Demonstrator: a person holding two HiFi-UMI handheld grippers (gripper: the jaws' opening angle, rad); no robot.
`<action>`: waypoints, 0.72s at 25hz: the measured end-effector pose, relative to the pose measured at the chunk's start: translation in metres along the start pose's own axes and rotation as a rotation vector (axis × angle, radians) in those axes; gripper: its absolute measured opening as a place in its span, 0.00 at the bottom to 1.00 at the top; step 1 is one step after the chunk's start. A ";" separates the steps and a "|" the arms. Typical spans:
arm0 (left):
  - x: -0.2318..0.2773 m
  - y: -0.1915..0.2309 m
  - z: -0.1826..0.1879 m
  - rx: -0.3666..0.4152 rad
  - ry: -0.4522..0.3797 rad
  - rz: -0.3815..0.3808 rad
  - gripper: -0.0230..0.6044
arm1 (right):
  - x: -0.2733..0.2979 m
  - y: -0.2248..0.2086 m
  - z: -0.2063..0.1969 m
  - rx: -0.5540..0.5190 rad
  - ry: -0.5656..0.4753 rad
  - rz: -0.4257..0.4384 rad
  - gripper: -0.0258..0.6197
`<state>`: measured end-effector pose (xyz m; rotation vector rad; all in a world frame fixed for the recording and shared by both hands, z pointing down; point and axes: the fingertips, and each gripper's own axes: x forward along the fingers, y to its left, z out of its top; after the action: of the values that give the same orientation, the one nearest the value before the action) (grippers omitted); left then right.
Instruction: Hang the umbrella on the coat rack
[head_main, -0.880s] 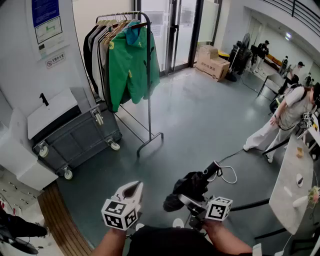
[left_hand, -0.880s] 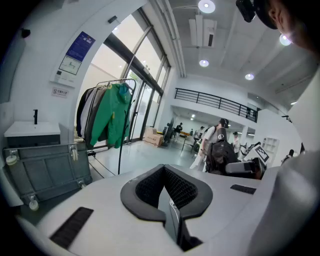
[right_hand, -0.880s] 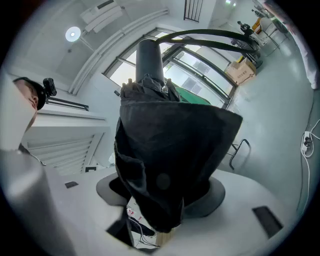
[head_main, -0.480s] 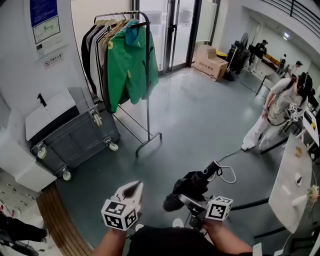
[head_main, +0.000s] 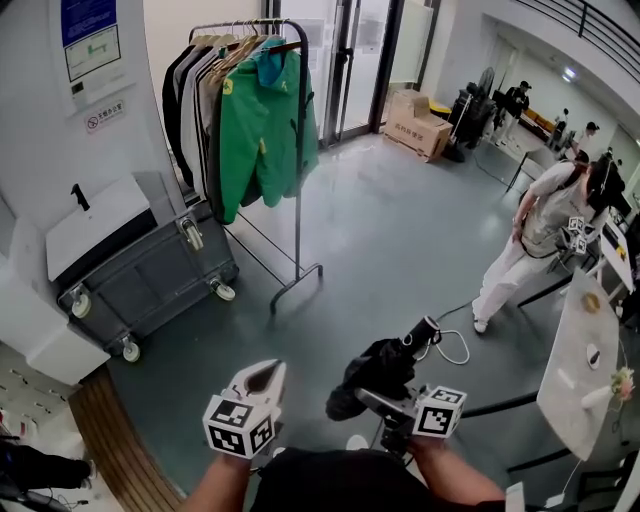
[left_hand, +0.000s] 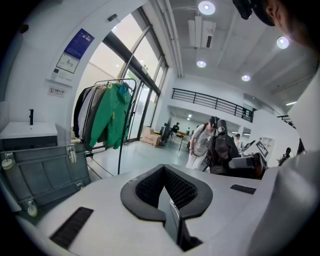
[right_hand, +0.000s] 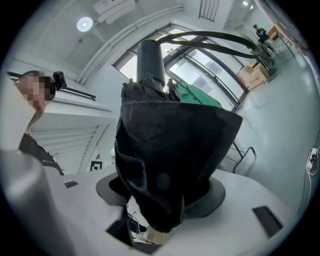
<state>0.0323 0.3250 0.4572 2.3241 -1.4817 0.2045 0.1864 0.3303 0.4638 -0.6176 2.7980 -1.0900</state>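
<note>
Matt black cloth umbrella (head_main: 375, 372), metal coat rack (head_main: 298, 170) — glossy floor (head_main: 400, 230)

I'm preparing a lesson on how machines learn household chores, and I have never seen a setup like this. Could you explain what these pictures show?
There is no machine here: a person carries a hand-held claw in each hand. The picture of the whole room comes from a camera on the person's head, looking down. The other two come from cameras riding on each claw. The right claw grips a folded black umbrella. The left claw is closed and empty. Ahead stands a coat rack with a green jacket. A grey cart and a cardboard box stand on the floor.
</note>
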 end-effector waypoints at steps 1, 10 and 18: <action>-0.003 0.004 0.000 0.002 0.000 -0.003 0.06 | 0.004 0.001 -0.002 -0.003 0.002 -0.007 0.43; -0.037 0.052 -0.007 0.014 0.021 -0.018 0.06 | 0.037 0.020 -0.017 0.031 -0.056 -0.054 0.43; -0.039 0.077 -0.013 0.001 0.034 -0.030 0.06 | 0.041 0.012 -0.021 0.056 -0.082 -0.105 0.43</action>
<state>-0.0525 0.3335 0.4744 2.3304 -1.4301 0.2353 0.1406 0.3357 0.4745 -0.7932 2.6830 -1.1290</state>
